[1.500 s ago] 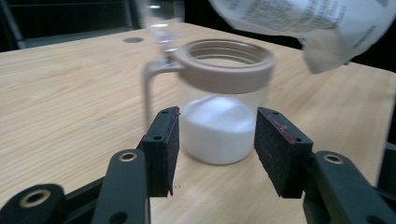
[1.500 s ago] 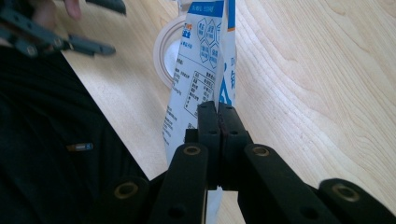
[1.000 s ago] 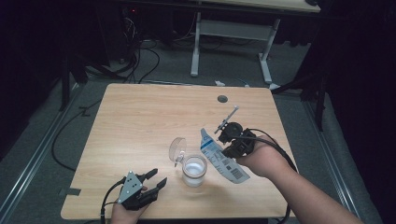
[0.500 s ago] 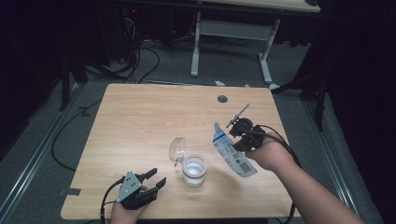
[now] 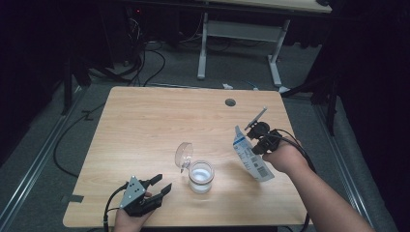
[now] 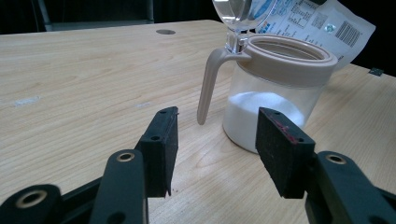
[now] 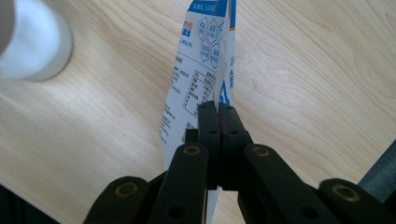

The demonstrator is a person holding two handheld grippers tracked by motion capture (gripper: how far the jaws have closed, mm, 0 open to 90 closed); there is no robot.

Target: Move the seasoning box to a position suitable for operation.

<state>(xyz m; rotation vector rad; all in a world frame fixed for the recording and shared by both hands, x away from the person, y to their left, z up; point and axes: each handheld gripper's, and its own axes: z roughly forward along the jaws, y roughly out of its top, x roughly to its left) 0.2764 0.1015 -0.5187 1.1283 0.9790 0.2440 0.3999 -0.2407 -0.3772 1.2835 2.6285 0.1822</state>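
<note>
White pouch [image 5: 251, 157] pinched in R gripper [image 5: 259, 140], beside jar [image 5: 200, 176]

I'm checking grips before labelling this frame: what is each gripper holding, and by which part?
The right gripper is shut on the white printed pouch, its fingers pinching the pouch's thin edge. The left gripper holds nothing; it is open, short of the jar.
</note>
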